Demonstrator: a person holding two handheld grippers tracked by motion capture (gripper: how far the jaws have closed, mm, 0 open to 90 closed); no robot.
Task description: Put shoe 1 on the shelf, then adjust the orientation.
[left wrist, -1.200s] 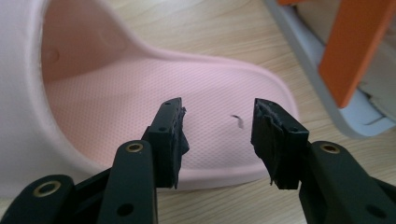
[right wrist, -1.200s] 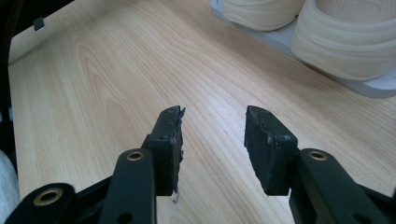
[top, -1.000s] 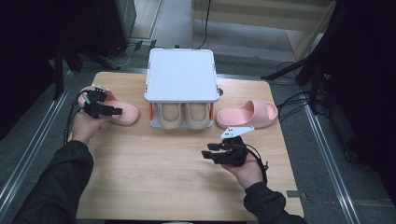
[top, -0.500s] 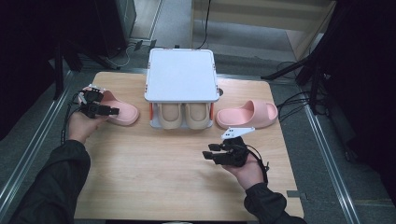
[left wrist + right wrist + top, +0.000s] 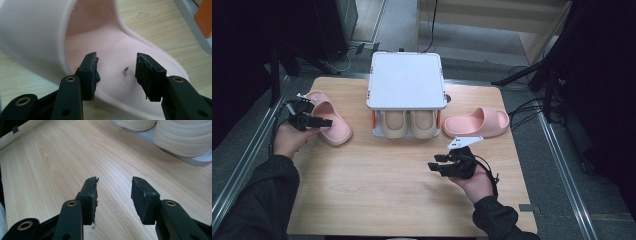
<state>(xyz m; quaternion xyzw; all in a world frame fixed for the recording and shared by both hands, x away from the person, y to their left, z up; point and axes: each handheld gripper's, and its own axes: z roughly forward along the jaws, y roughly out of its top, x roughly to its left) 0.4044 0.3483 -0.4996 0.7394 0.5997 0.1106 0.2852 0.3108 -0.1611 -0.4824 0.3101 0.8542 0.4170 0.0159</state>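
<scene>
Pink slipper (image 5: 117, 62), soft dimpled foam with arched strap, lies beneath left gripper's (image 5: 117, 75) wide-apart, empty jaws.

Overhead table (image 5: 377, 200) view, two close jaw-cams

We see a pale pink slide slipper (image 5: 329, 120) lying sole-down near the table's nine o'clock edge, heel pointing toward four o'clock, its broad smooth strap arching at the ten o'clock end over a finely dotted footbed (image 5: 117, 72) bearing one small dark mark.
</scene>
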